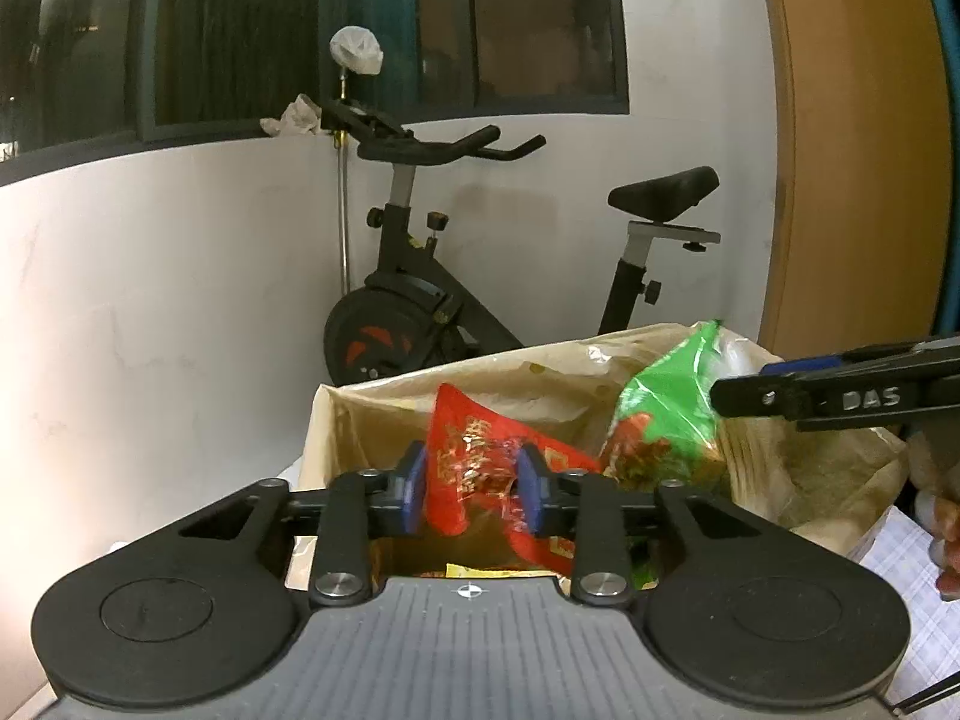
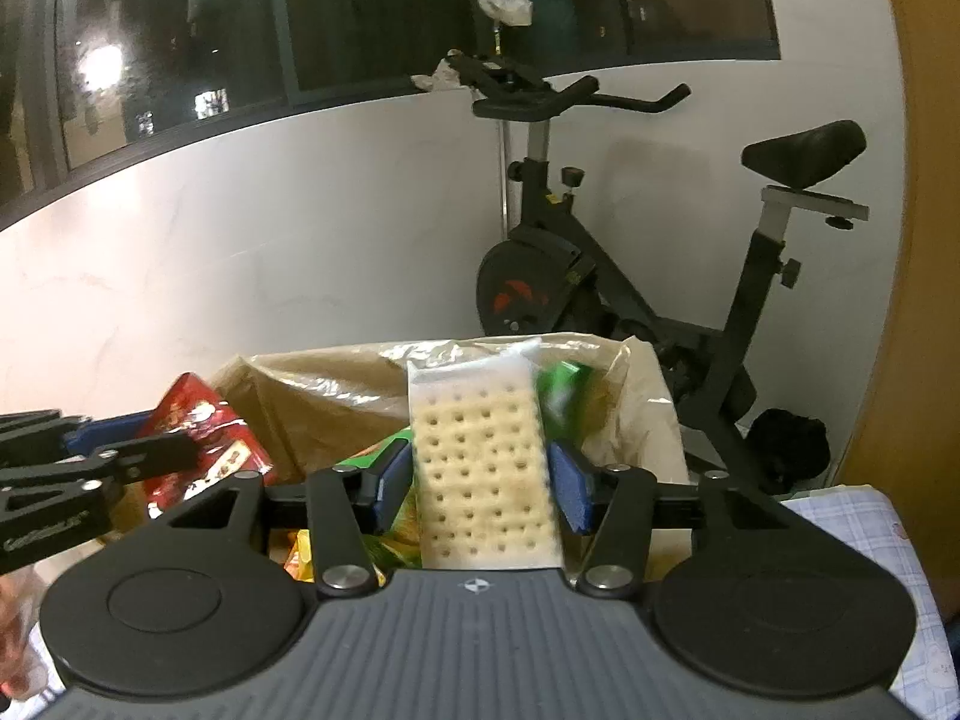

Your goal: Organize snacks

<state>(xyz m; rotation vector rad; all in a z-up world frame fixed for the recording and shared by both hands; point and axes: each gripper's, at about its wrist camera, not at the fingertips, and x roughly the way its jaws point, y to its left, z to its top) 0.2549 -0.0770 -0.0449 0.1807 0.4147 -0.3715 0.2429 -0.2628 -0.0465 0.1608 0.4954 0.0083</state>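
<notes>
A red snack packet (image 1: 474, 462) hangs between the blue pads of my left gripper (image 1: 471, 480) over an open box lined with a beige plastic bag (image 1: 336, 414). The packet is blurred and the pads stand just off it, so the gripper is open. My right gripper (image 2: 480, 480) is open too, with a clear-wrapped cracker pack (image 2: 480, 456) upright and loose between its pads above the same box (image 2: 300, 372). A green packet (image 1: 666, 414) leans in the box's right side. Each gripper reaches into the other's view: the right gripper (image 1: 744, 393) from the right, the left gripper (image 2: 150, 453) with the red packet (image 2: 198, 420) from the left.
More snack packets, yellow and green (image 2: 384, 540), lie inside the box. A blue-and-white checked cloth (image 2: 840, 516) covers the surface to the right. Behind the box an exercise bike (image 1: 432, 300) stands against a white wall. A wooden panel (image 1: 852, 150) rises at the right.
</notes>
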